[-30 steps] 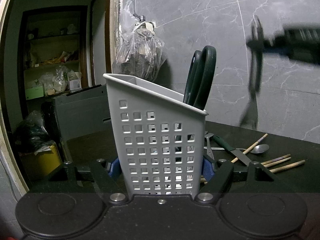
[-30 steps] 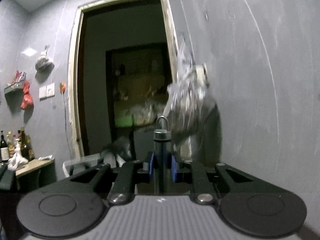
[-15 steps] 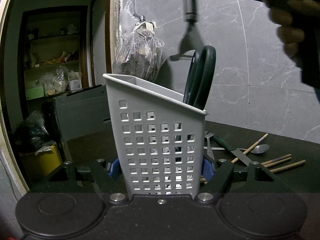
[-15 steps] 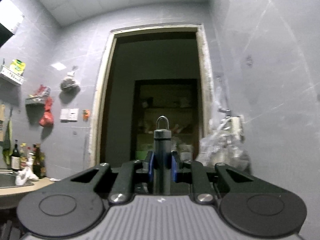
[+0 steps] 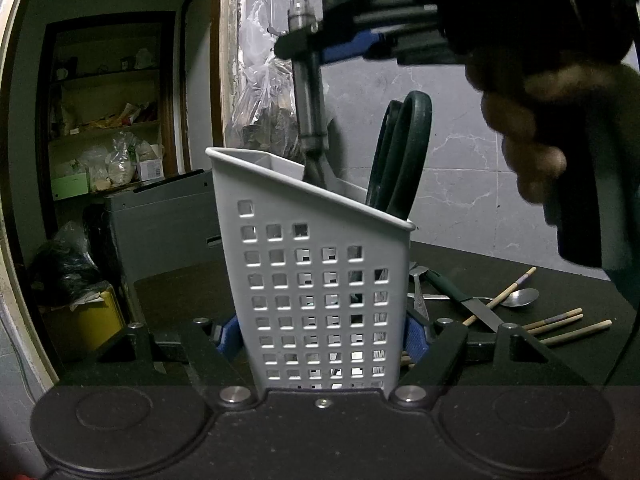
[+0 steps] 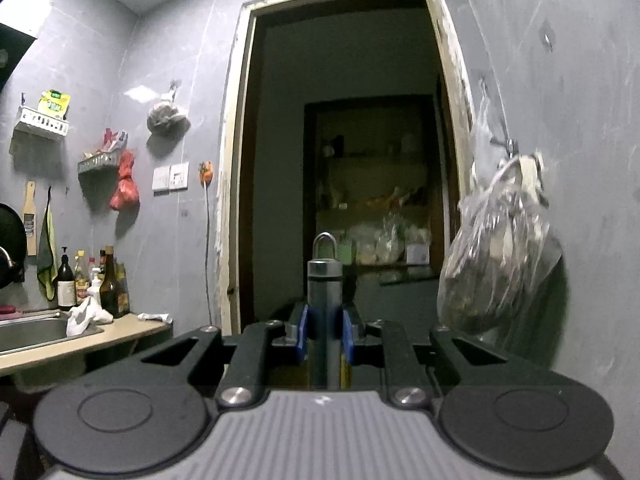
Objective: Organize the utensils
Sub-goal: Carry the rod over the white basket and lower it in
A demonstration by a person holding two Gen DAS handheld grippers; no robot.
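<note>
L gripper (image 5: 324, 336) is clamped on both sides of a white perforated plastic utensil caddy (image 5: 316, 280), blue pads pressed to its lower walls; caddy stands upright on the dark table (image 5: 580, 292), near centre. Dark green looped scissor handles (image 5: 404, 160) stick up out of its right side. Above the caddy, R gripper (image 5: 308, 46) comes in from upper right w/ a person's hand (image 5: 520, 120) behind it, jaws closed on a steel cylindrical-handled utensil (image 5: 306, 92) hanging vertical, lower end dipping below caddy rim at the back. R wrist view: same utensil (image 6: 325, 292) pinched btwn blue pads, hang loop on top. Far right on table: green-handled knife (image 5: 460, 300), metal spoon (image 5: 518, 298), wooden chopsticks (image 5: 560, 322) lying loose.
</note>
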